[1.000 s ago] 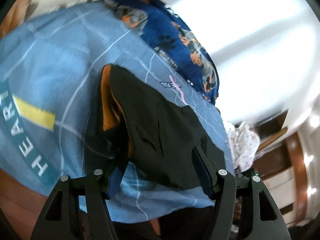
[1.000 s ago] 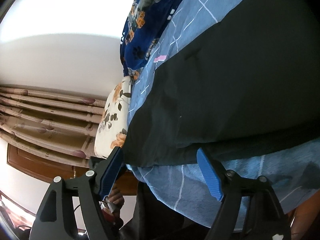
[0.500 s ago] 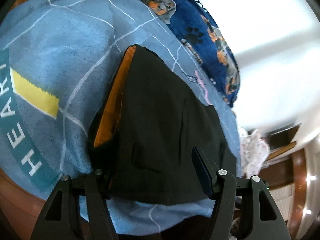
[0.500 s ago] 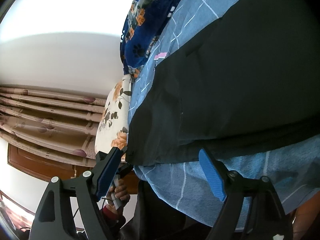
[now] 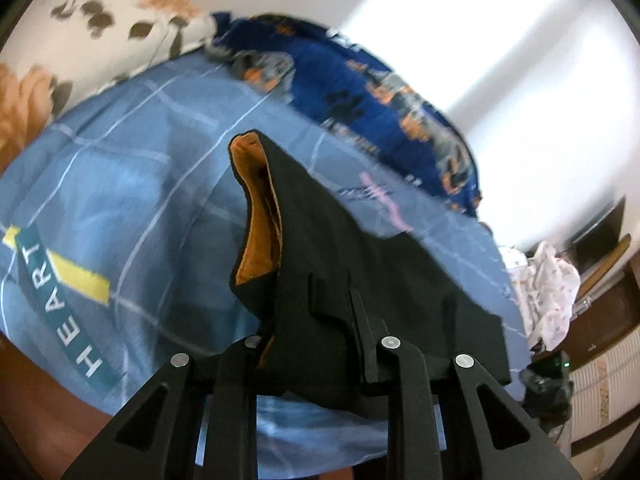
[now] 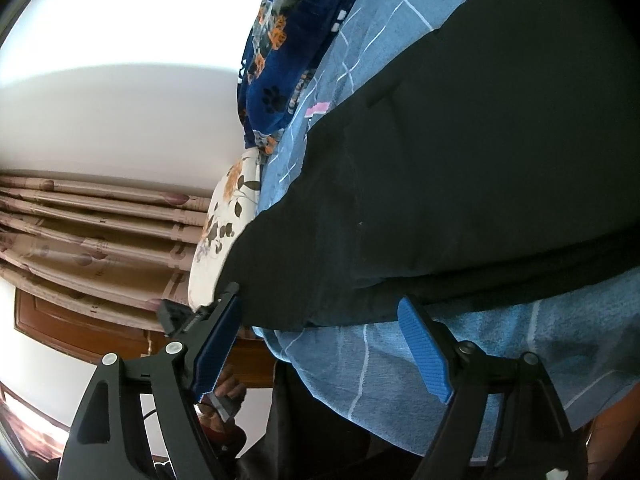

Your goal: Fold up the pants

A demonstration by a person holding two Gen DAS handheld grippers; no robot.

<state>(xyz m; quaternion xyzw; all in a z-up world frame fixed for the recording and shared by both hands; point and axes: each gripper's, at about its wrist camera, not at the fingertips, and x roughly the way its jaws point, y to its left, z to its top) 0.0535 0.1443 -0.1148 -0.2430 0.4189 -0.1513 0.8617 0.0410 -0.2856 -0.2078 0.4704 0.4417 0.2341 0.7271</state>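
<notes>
In the left wrist view, a cream floral pillow (image 5: pixel 92 32) is seen at the far left, lying on a light blue grid-patterned bedsheet (image 5: pixel 132 184) on which a teal band reading HEART is printed. The black pants (image 5: pixel 360 272) are spread on that sheet toward the middle, and an orange lining (image 5: pixel 260 216) is exposed where their near edge has been lifted open. The left gripper (image 5: pixel 316 340) is closed down narrowly on a fold of the pants, the cloth being pinched between its black fingers (image 5: pixel 362 332). Behind the pants, a dark blue blanket with orange animal prints (image 5: pixel 372 92) is heaped along the bed, and a crumpled white patterned cloth (image 5: pixel 548 288) is seen at the far right. No containers can be made out in either view. In the right wrist view, pleated pinkish curtains (image 6: pixel 92 224) are seen at the left, then the floral pillow (image 6: pixel 224 216), then the pants (image 6: pixel 480 184) covering most of the sheet (image 6: pixel 400 368). The right gripper (image 6: pixel 320 344) is held wide open, its blue pads (image 6: pixel 424 352) standing at the pants' near hem with nothing gripped
</notes>
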